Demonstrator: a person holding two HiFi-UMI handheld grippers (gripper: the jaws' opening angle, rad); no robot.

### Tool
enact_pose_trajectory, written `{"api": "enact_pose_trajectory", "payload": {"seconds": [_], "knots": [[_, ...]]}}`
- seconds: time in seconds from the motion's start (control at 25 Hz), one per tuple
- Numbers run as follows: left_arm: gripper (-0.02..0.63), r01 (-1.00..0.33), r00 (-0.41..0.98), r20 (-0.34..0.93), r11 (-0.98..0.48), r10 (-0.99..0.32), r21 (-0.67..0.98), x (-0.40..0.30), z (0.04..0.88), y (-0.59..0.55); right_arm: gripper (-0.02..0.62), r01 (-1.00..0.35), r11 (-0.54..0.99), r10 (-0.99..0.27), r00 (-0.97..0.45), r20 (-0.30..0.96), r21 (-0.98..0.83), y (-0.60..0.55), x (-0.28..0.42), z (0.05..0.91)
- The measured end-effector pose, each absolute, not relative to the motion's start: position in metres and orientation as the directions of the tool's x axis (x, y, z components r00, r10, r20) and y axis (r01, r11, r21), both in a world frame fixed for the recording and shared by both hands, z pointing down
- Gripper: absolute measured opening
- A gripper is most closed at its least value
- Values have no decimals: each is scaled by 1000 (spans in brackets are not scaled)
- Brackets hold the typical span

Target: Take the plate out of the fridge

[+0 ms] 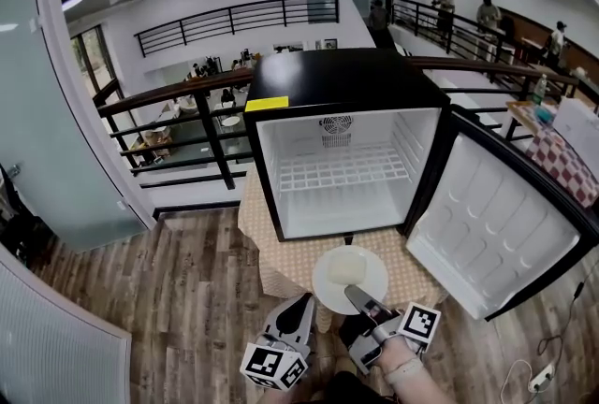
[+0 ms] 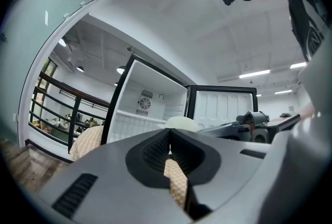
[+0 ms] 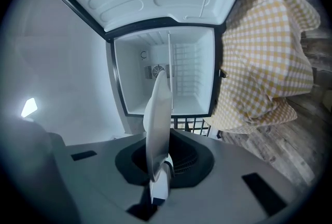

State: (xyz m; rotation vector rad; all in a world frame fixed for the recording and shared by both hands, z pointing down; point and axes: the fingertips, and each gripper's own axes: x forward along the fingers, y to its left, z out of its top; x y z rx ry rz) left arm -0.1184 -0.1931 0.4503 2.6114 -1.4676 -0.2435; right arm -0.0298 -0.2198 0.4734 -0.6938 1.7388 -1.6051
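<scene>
The right gripper (image 1: 357, 294) is holding the plate (image 1: 335, 294) by its near rim, with its jaws squeezing it tight. The left gripper (image 1: 302, 303) is sitting beside it, jaws closed on nothing. The plate is hanging over the tabletop (image 1: 276, 267), just outside the open fridge (image 1: 337, 79).

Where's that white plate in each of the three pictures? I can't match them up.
Head view: the plate is bottom centre, in front of the open fridge, its near rim pinched by the right gripper.
Left gripper view: centre, a pale mound just above the jaws.
Right gripper view: centre, edge-on between the jaws.
Shared landmark: the white inside of the fridge.
</scene>
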Motion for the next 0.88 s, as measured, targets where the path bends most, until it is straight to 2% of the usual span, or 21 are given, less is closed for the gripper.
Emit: {"api": "enact_pose_trajectory", "payload": {"seconds": [0.88], "knots": [[8,-845,486,-69,-489,-871,219,-134,470,-120,43,51,95,-741,-664,-104,-994,-148,-42,495]]}}
